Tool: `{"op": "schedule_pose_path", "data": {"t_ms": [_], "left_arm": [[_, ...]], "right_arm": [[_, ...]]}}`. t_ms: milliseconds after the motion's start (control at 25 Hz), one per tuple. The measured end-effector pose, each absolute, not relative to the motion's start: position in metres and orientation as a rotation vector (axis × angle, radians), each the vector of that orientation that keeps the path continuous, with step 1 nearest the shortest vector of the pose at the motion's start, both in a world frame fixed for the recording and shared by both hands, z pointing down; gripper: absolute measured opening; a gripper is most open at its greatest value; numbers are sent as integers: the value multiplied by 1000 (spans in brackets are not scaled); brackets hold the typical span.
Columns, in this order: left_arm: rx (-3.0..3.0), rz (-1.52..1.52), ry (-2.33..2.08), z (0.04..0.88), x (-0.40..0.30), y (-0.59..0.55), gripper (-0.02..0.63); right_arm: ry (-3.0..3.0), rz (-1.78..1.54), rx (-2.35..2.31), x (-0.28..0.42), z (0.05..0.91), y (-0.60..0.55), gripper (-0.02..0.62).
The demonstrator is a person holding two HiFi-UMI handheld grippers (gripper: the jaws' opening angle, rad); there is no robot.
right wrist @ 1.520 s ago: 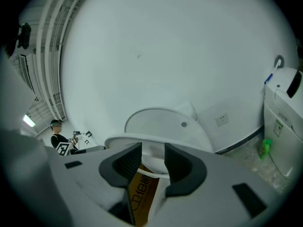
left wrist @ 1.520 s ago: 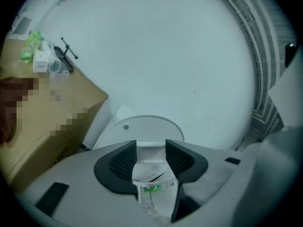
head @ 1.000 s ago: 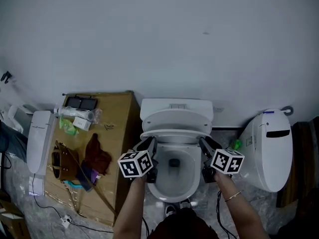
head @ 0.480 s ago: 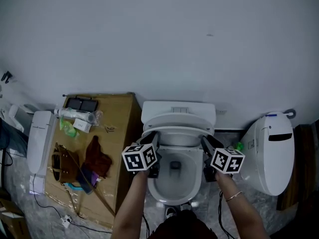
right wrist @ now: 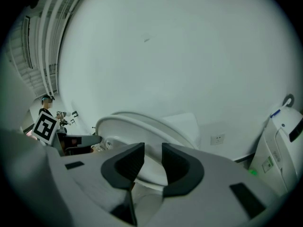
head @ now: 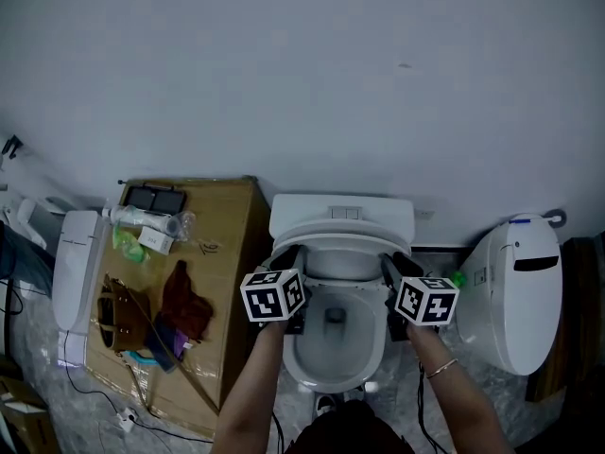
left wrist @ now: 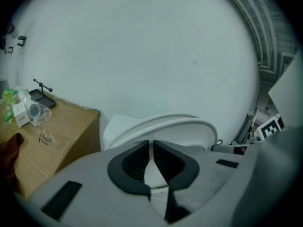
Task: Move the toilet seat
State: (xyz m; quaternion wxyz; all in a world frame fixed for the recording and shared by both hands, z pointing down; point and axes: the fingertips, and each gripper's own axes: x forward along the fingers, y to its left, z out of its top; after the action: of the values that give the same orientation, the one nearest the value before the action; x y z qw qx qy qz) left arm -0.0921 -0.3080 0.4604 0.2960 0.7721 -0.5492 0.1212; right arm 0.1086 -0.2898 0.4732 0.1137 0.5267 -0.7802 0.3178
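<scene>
Toilet seat [head: 342,242] is half-raised, sitting between the two tongs with its side edges at their tips. Left tongs [head: 289,255] have just been closing and are down to a slit. Right tongs [head: 391,261] have been closing too, with a wider gap; the seat edge shows in it, not pinched.

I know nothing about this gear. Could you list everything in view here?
toilet: one, white, centre, against the wall; its seat part raised
cardboard box: one, brown, left of toilet
black tray, wrapped bottle, green packet, dark red cloth, brown strap bundle: one each, on the box
closed unit: one, white, right of toilet
long unit: one, white, far left
wall socket: one, white, right of toilet
left gripper: grey, black pads, seat's left; jaws have just been closing, almost together, nothing between
right gripper: same, seat's right; jaws have just been closing, gap left, nothing clamped
</scene>
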Motion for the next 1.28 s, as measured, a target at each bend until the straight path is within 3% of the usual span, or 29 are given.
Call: {"op": "schedule_pose_path", "data": {"t_ms": [920, 1280], "left_arm": [[2074, 403, -1503, 469, -86, -321, 49], [2128, 420, -1523, 458, -83, -281, 31]], "right_arm": [[-2241, 716, 1488, 111, 478, -306, 92], [-2321, 651, 1383, 93, 471, -265, 33]]}}
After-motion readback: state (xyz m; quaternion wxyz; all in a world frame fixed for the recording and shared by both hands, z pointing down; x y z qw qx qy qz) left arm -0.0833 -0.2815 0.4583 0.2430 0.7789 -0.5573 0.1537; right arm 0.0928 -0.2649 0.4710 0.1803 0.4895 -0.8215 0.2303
